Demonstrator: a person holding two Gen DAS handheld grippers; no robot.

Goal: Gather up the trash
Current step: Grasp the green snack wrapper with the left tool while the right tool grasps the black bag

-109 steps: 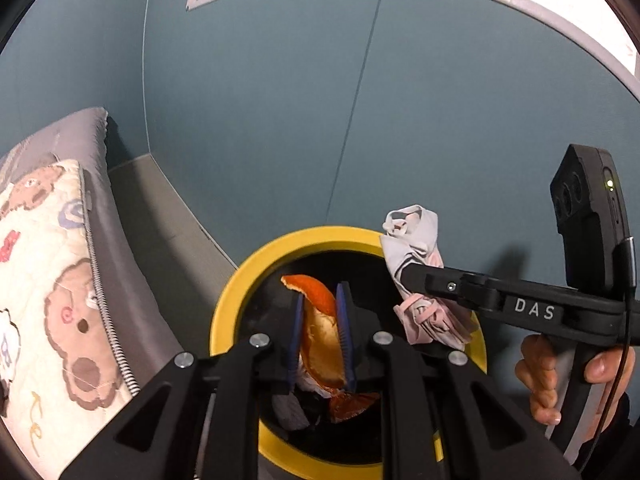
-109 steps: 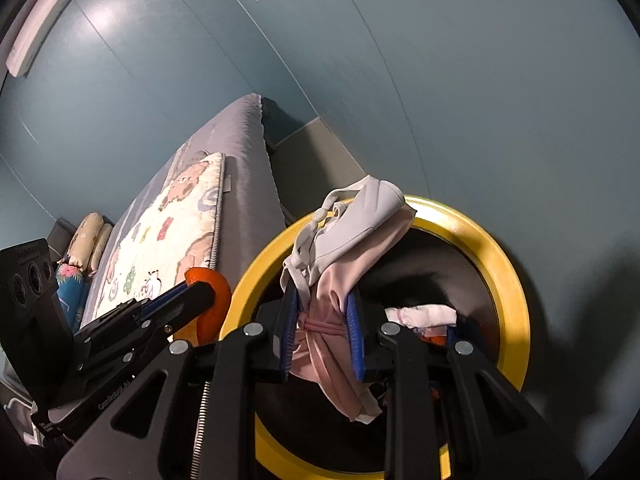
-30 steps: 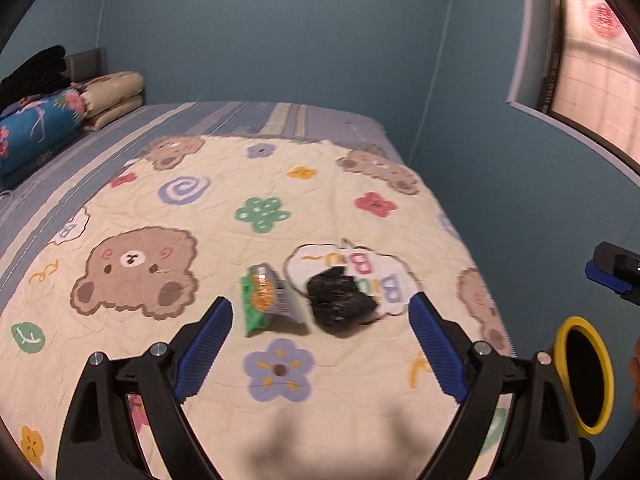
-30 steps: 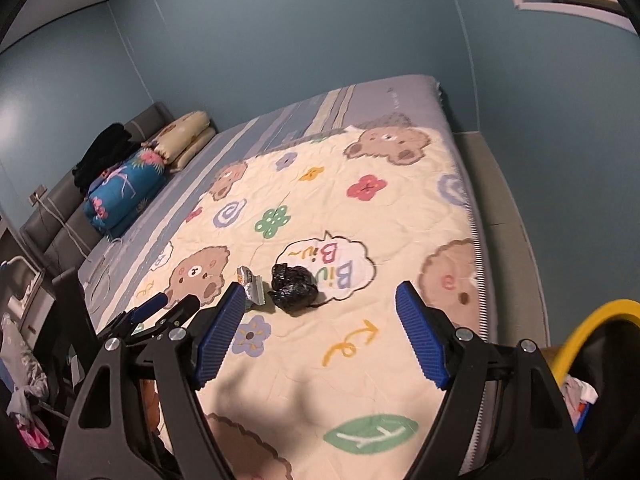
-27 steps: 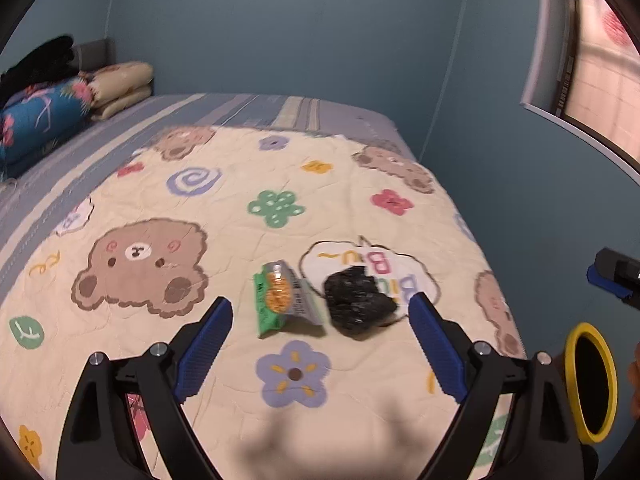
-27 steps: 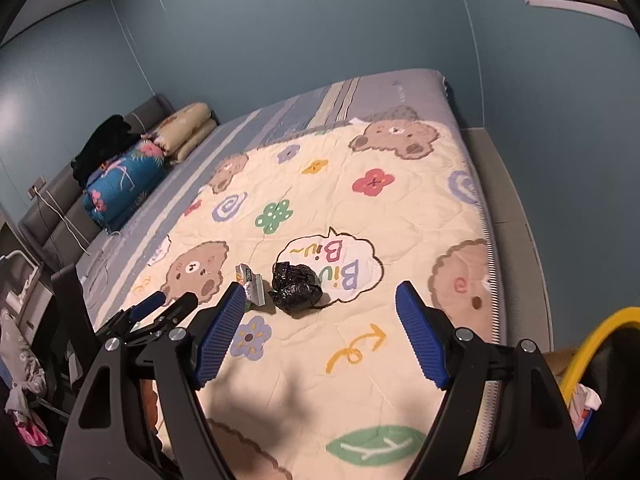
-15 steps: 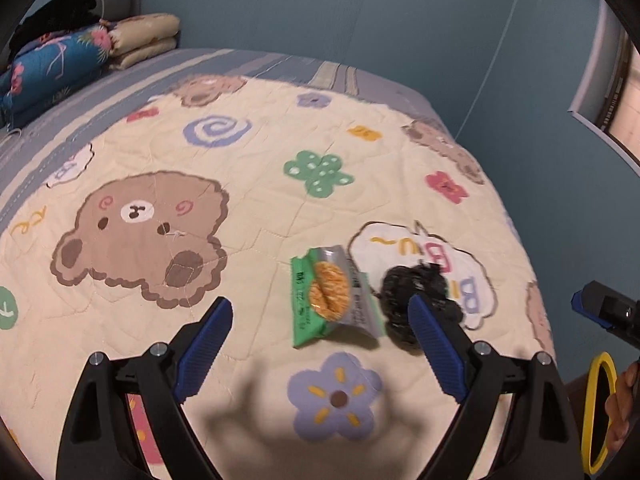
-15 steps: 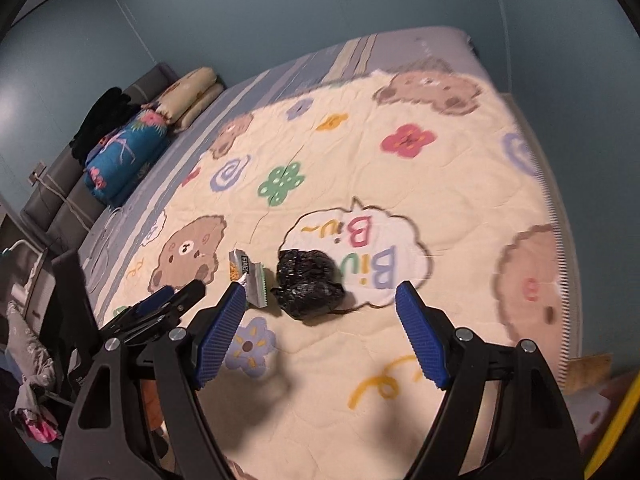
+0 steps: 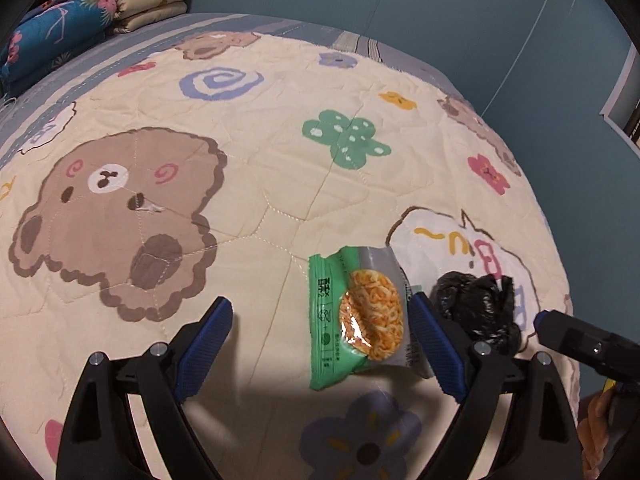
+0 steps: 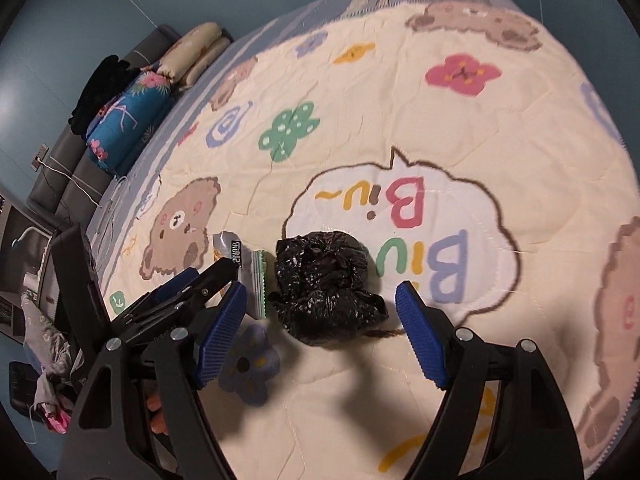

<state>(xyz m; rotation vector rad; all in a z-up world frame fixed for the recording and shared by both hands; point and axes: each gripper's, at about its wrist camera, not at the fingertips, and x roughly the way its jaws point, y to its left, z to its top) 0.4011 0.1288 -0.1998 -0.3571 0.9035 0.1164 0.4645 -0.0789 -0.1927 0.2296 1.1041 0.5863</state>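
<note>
noodle pkt (image 9: pixel 356 316), black bag (image 10: pixel 324 284) touching, quilt (image 9: pixel 280 168)

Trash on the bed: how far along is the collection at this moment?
Nothing is in hand: the left gripper and right gripper are both open and empty. Two pieces are left on the quilt, a green noodle packet and a crumpled black bag beside it. Each gripper is lined up over one piece, packet for the left, bag for the right. No bin is in view, so earlier deposits cannot be judged.
</note>
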